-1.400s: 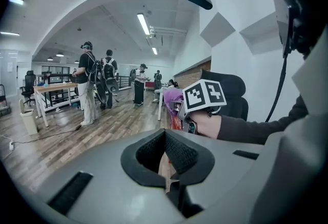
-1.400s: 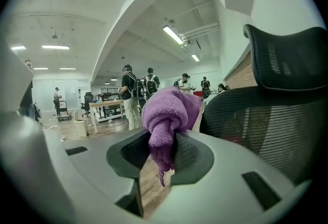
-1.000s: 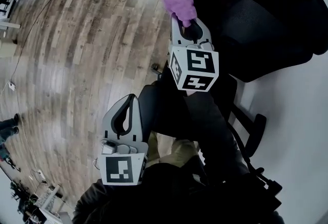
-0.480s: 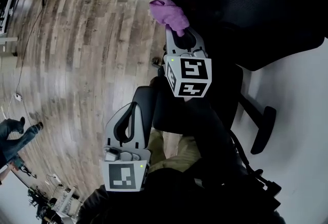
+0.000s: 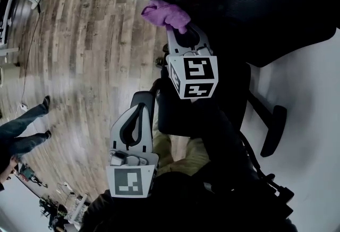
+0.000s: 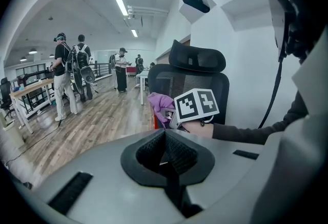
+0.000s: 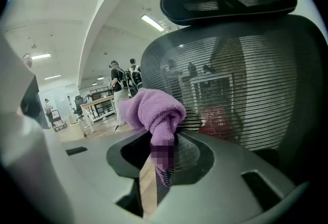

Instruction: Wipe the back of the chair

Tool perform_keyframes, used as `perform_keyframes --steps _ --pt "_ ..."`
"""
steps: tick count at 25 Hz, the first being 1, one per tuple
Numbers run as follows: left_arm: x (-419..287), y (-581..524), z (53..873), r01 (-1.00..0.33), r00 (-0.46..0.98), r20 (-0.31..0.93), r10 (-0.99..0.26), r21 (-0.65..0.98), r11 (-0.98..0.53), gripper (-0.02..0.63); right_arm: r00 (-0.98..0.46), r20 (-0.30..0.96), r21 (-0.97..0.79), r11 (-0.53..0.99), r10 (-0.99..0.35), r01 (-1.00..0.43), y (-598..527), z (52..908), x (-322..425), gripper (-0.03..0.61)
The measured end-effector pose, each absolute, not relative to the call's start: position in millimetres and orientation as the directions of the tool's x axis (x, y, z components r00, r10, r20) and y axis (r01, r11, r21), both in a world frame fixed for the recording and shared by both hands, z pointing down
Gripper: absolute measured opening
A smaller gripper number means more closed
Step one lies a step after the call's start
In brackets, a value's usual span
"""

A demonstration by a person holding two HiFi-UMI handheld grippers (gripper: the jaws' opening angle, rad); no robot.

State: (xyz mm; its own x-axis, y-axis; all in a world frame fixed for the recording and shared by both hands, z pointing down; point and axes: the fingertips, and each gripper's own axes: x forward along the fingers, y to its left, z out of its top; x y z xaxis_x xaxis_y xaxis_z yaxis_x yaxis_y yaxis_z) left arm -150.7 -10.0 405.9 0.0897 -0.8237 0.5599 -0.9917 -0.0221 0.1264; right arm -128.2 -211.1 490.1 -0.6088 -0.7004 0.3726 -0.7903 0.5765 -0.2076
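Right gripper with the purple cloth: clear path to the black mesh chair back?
Probably yes: the right gripper, shut on the purple cloth, faces the black mesh chair back close ahead, with nothing between them.

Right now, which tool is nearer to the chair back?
Right. The right tool, shut on the purple cloth, is up at the chair back; the left tool, shut and empty, is well short of it.

Purple cloth [image 5: 166,13], black mesh chair back [image 7: 246,89], brown plank floor [image 5: 90,40]; object [image 7: 218,118] behind perhaps red.
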Motion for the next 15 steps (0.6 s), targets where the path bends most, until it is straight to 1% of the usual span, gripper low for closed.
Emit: perform_keyframes --steps 10,15 --pt "-122 -25 394 -0.99 0.128 0.569 -0.812 0.127 -0.066 0.003 -0.579 0.371 -0.206 0.544 -0.725 -0.813 -221 474 -91 0.095" --pt "-108 -27 401 -0.988 0.15 0.564 -0.812 0.123 -0.097 0.005 -0.561 0.366 -0.208 0.522 -0.743 -0.827 -222 480 -71 0.095"
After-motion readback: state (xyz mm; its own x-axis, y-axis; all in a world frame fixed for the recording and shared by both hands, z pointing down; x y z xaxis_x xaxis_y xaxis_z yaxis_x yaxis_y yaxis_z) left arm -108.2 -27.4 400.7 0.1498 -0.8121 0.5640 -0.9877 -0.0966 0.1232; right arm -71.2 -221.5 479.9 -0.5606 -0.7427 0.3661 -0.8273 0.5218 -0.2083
